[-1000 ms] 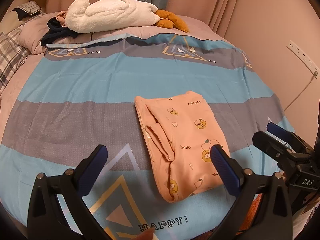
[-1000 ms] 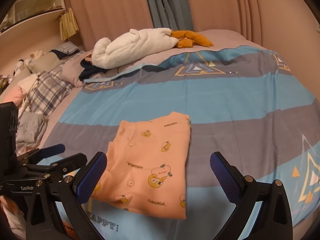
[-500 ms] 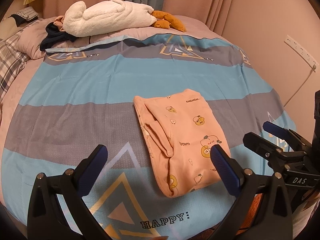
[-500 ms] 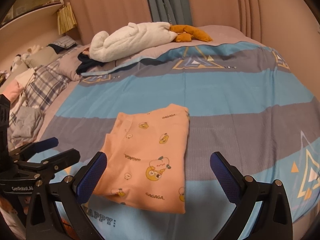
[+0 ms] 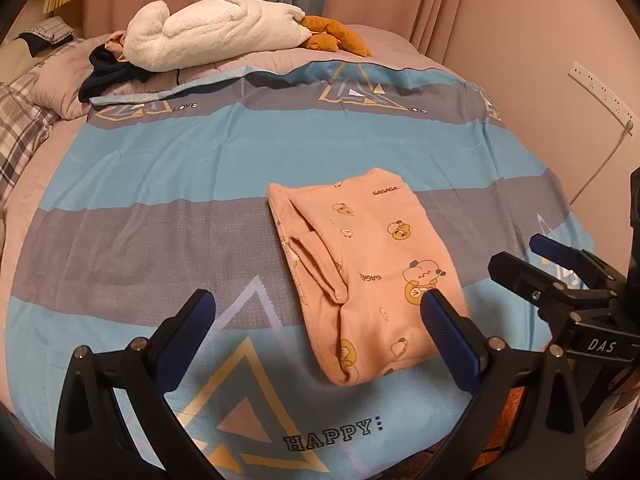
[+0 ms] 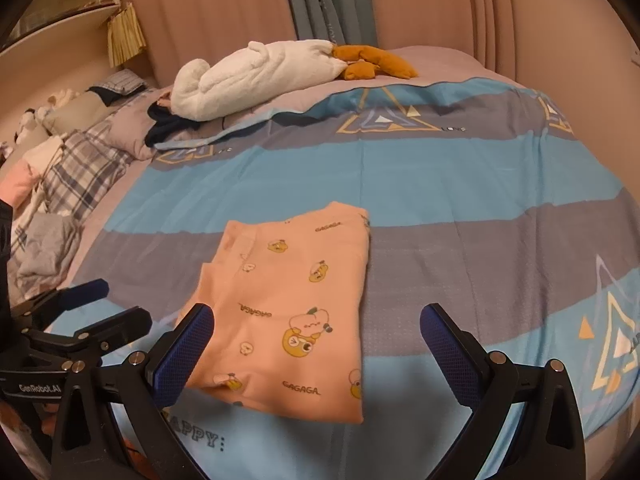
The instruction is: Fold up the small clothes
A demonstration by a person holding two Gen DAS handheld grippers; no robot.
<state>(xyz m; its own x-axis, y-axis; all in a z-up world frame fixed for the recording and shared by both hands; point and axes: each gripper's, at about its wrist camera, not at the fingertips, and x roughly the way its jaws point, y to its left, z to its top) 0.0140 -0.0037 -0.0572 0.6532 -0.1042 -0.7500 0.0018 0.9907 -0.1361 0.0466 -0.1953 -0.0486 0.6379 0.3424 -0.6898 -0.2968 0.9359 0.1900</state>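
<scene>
A small peach garment (image 5: 368,268) with cartoon prints lies folded into a rectangle on the blue and grey bedspread (image 5: 160,168). It shows again in the right wrist view as the same folded peach garment (image 6: 292,300). My left gripper (image 5: 316,320) hovers open above the near edge of the bed, with the garment's near end just past its right finger. My right gripper (image 6: 316,332) is open too, above the garment's near half, holding nothing. Each gripper appears at the side of the other's view: the right gripper (image 5: 560,268) and the left gripper (image 6: 100,308).
A white plush toy (image 5: 208,36) and an orange one (image 5: 332,38) lie at the head of the bed, beside dark clothing (image 5: 108,76). Plaid bedding (image 6: 80,172) and loose clothes (image 6: 44,252) pile up on the left. A wall with a socket strip (image 5: 600,92) stands to the right.
Both grippers have drawn back and risen slightly, so the garment sits a little farther off in both views. The garment itself has not moved, and both grippers stay open.
</scene>
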